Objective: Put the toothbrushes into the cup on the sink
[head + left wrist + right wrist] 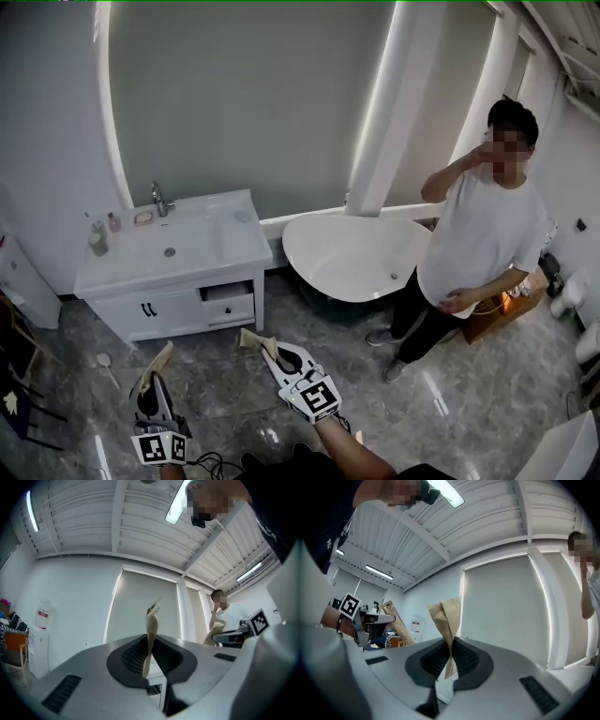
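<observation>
So I'm standing in a bathroom, looking down at both my grippers, and each one is holding a toothbrush in a brown paper wrapper. My left gripper [149, 662] is squeezing its jaws together on the left toothbrush [152, 626]. The wrapper is sticking up out of the pads, and a bit of orange and white is poking out at the top end. My right gripper [450, 660] is doing the same, jaws clamped tight on the right toothbrush [446, 615], and that wrapper is looking crumpled and folded where it fans out above the pads. Both grippers are hanging low over the grey marbled floor [469, 403], near each other but not touching, and well back from the sink [211, 246]. The sink is sitting on a white cabinet against the wall ahead of me and to my left, with the faucet [161, 199] at the back. What I'm taking for the cup [98, 246] is standing at the back left corner of the sink top, beside a small bottle [114, 222], though it's too small for me to be sure. A white bathtub [314, 234] is sitting just right of the sink, and a person [483, 234] in a white shirt is standing past it with one hand up at the face.
</observation>
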### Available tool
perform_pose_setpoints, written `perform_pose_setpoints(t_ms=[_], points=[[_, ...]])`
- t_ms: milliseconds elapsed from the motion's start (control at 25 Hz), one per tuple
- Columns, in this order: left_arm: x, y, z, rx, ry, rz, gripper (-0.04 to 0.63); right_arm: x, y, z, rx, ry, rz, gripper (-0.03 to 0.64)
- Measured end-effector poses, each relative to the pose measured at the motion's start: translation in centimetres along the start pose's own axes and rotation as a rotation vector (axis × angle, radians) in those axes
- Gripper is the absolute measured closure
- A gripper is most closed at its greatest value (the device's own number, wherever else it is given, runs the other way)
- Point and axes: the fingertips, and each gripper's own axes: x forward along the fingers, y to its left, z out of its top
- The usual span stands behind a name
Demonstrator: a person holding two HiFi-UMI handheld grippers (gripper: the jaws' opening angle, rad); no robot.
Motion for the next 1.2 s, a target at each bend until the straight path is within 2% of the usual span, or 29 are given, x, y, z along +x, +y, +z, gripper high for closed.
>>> perform_pose_setpoints(t_ms=[680, 1000, 1200], points=[[0.4, 5.4, -0.4, -0.005, -0.004, -0.035, 0.548, 3.9, 4.4, -0.4, -0.010, -0.017, -0.004, 0.577], [4.5, 7.1, -2.9, 0.000, -0.003, -0.025, 0.548, 8.2, 1.9, -2.2, -0.010, -0.037, -0.001, 0.577], [10.2, 9.2, -4.1, -0.004, 0.005, -0.005, 0.548, 14.1, -1.7, -3.4, 0.003, -0.029, 0.013, 0.577]])
